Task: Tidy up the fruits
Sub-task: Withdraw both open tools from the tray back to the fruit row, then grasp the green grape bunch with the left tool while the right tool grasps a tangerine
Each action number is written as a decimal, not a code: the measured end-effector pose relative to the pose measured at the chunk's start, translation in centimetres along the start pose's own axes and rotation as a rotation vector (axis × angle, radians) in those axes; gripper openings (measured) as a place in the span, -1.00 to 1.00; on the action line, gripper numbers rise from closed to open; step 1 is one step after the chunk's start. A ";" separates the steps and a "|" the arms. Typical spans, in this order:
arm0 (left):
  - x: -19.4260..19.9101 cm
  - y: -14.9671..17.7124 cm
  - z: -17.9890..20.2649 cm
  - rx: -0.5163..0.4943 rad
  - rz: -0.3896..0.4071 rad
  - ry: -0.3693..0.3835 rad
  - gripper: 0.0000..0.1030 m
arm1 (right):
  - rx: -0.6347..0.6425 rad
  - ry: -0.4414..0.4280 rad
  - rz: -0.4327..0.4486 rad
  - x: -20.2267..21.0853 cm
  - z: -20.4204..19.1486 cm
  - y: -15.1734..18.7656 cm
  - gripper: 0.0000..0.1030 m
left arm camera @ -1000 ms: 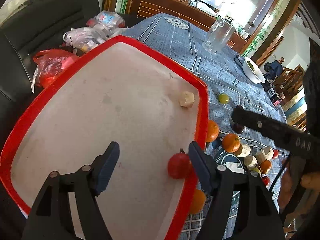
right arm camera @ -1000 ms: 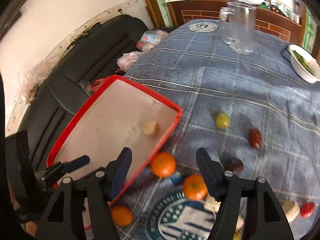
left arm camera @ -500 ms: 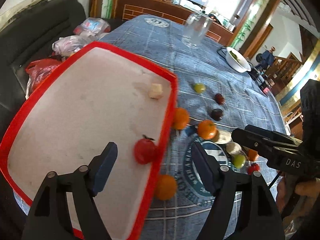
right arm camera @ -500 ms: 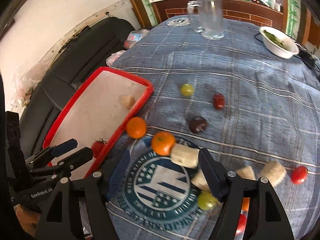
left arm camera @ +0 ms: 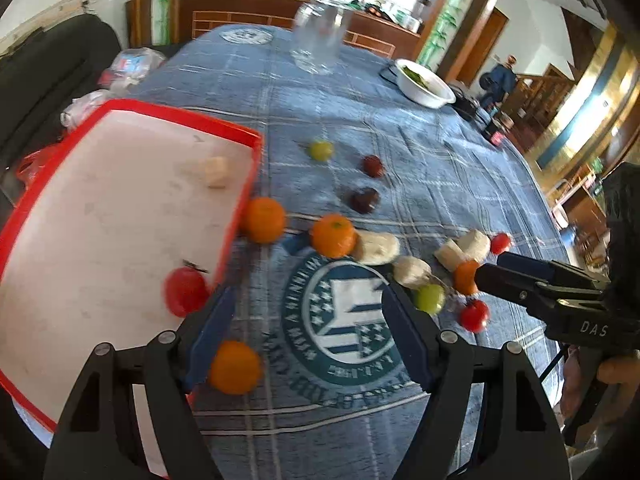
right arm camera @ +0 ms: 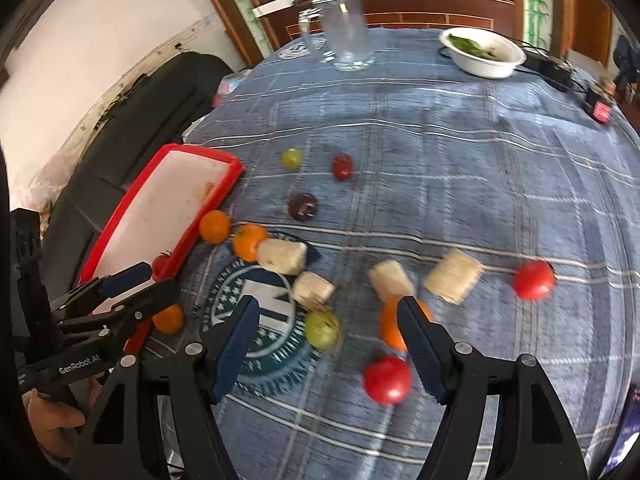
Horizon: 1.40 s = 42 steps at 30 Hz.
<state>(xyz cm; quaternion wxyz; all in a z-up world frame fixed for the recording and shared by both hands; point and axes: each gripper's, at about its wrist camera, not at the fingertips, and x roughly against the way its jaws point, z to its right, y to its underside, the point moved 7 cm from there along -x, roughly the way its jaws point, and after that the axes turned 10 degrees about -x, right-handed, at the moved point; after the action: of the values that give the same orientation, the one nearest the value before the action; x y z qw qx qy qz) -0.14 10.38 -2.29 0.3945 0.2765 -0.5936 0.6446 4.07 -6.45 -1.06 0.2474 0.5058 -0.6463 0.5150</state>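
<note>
Both tongs, left and right, hang wide and empty over the table, probably choosing among scattered fruit like the green one, while the red tray holds a tomato.

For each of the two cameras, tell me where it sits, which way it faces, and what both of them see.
Left wrist: rides the left gripper, angled down at the red-rimmed white tray; open jaws, the right gripper at the right edge.
Right wrist: rides the right gripper, angled down at the blue plaid tablecloth; open jaws, the left gripper and a hand low left.
Shared: tray, green grape, clear glass jug.
</note>
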 end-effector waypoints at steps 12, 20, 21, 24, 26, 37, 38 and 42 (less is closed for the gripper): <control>-2.6 0.8 5.3 -0.081 -0.072 0.093 0.47 | -0.115 0.046 -0.010 1.9 5.5 2.7 0.42; -4.0 1.6 8.3 -0.124 -0.106 0.161 0.47 | -0.148 0.026 -0.014 2.2 6.6 2.5 0.20; -4.3 1.8 8.6 -0.125 -0.115 0.168 0.47 | -0.153 0.014 -0.023 2.0 6.5 2.4 0.11; -4.9 1.9 9.1 -0.124 -0.122 0.187 0.47 | -0.147 0.001 -0.038 1.4 6.2 2.0 0.05; -5.1 1.7 9.2 -0.131 -0.118 0.177 0.47 | -0.142 0.000 -0.048 1.0 6.0 1.7 -0.01; -6.0 0.9 9.4 -0.077 -0.125 0.227 0.07 | -0.164 -0.006 -0.103 -2.3 6.0 0.2 -0.02; -6.1 0.9 9.5 -0.079 -0.126 0.227 0.07 | -0.164 -0.005 -0.111 -2.7 6.0 0.2 -0.03; -6.2 0.7 9.8 -0.084 -0.128 0.230 0.07 | -0.179 0.000 -0.145 -4.1 6.0 0.0 -0.21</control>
<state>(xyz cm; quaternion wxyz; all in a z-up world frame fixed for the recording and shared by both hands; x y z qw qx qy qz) 1.50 -0.35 -6.45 0.5114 0.2212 -0.5522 0.6202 6.79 -10.36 -6.59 0.3280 0.5271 -0.6515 0.4359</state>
